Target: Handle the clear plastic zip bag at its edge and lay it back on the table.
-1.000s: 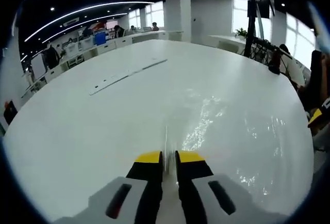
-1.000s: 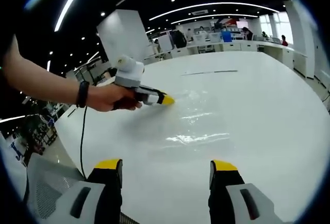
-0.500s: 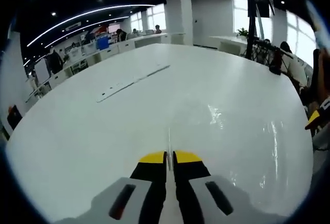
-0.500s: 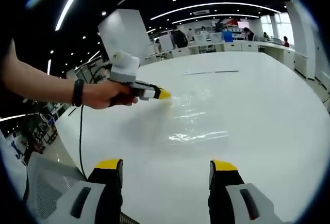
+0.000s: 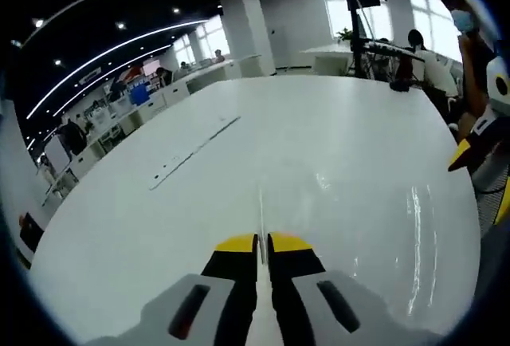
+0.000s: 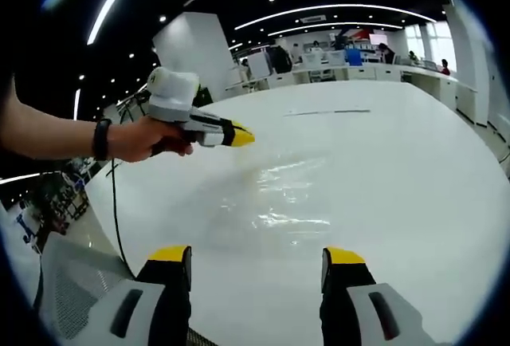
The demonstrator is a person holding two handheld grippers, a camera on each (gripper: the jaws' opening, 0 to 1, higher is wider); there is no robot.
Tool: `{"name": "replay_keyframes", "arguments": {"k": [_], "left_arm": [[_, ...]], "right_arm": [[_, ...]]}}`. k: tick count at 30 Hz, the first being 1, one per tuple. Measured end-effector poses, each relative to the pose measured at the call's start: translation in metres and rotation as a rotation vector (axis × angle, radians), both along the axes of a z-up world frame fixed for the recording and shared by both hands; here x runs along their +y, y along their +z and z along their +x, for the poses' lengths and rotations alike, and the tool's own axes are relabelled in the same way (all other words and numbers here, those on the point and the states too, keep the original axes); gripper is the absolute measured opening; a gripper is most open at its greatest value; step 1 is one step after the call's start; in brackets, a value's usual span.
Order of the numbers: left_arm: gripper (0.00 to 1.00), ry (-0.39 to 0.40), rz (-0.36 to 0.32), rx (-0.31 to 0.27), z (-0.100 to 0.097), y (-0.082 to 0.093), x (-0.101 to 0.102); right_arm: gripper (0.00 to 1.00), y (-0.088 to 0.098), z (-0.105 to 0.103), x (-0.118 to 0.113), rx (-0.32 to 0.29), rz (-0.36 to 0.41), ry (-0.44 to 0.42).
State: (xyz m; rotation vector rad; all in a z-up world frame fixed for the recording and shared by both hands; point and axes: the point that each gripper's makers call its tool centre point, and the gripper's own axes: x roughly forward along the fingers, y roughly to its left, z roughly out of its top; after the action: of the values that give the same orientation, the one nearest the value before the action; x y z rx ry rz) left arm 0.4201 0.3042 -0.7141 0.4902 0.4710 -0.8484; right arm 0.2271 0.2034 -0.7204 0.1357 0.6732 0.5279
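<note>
Clear plastic, marked mostly by its glare and creases, is what the zip bag (image 6: 291, 194) amounts to in the right gripper view: a large sheet sloping from the white table (image 6: 414, 147) up toward the left gripper (image 6: 241, 134), with its far corner raised. The rest of the bag seems to rest on the tabletop, though exactly where it touches cannot be told through the sheen.

In the left gripper view, a thin pale line is seen running straight ahead from between the yellow tips of the left gripper (image 5: 262, 241); it is taken to be the bag's edge seen end on. The jaws are pressed together on that edge, with no gap visible between them. The bag therefore lies forward and below this tool, its length stretching away along the line of the jaws.

The right gripper (image 6: 256, 255) is held with its 2 jaws spread wide and nothing between them, low over the near side of the table, with the bag ahead and apart from it.

The left gripper is judged the nearer tool, being already on the bag. The laying-down would turn on lowering the raised corner along that same axis before the edge is let go.

A long thin strip (image 5: 194, 147) is seen lying well beyond the bag on the table.
</note>
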Motion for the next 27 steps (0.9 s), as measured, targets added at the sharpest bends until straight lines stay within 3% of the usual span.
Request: {"name": "replay_keyframes", "arguments": {"k": [4, 7, 17, 19, 27], "left_arm": [[0.02, -0.015, -0.008, 0.006, -0.017, 0.017, -0.001], [0.02, -0.022, -0.003, -0.002, -0.020, 0.015, -0.001], [0.02, -0.097, 0.061, -0.026, -0.052, 0.018, -0.004], [0.02, -0.107, 0.061, -0.026, -0.057, 0.020, -0.006], [0.02, -0.213, 0.100, -0.067, -0.082, 0.026, -0.017]], "right_arm": [[0.66, 0.005, 0.003, 0.002, -0.004, 0.029, -0.002], [0.66, 0.004, 0.008, 0.002, -0.011, -0.010, 0.040], [0.66, 0.035, 0.047, -0.003, -0.105, -0.037, 0.079], [0.66, 0.032, 0.056, -0.005, -0.115, -0.046, 0.099], [0.65, 0.041, 0.063, 0.005, -0.146, -0.107, 0.206]]}}
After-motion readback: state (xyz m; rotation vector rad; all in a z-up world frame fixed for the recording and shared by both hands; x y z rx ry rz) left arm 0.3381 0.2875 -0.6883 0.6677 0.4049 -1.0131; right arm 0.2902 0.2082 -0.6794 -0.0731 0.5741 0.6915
